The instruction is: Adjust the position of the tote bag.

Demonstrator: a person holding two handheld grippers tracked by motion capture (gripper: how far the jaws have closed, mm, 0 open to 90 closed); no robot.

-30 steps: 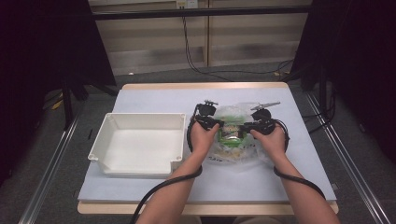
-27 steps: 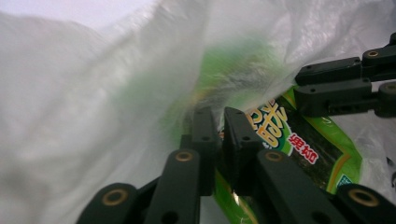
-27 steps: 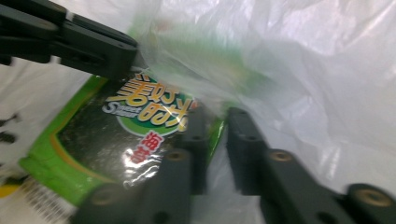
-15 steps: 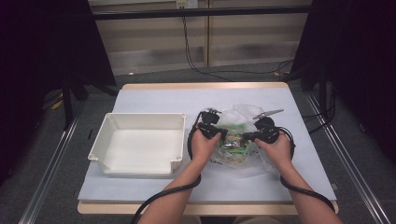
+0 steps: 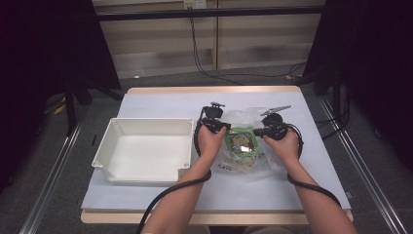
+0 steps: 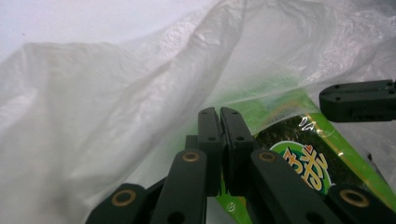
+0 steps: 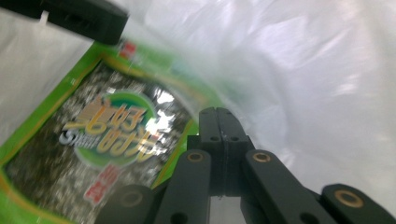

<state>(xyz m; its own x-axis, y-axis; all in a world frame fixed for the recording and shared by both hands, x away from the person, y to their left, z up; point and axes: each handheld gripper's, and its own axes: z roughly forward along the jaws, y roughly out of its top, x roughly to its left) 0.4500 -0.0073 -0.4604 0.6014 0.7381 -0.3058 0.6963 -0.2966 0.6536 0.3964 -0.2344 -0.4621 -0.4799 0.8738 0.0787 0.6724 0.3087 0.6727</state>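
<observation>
1. The clear plastic bag (image 5: pixel 243 141) lies on the desk (image 5: pixel 160 105), right of the white bin (image 5: pixel 146 151), with a green snack packet (image 5: pixel 242 141) inside.
2. The left gripper (image 5: pixel 220 126) is clenched on the bag's left edge.
3. The right gripper (image 5: pixel 260 131) is clenched on its right edge, the jaws having just closed.

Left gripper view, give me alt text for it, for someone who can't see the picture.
The left gripper, its two black jaws shut, is pushed into the folds of a clear plastic bag. A green snack packet with a dark centre lies to the right under the plastic, and the tip of the other gripper reaches in from the right edge.
</observation>
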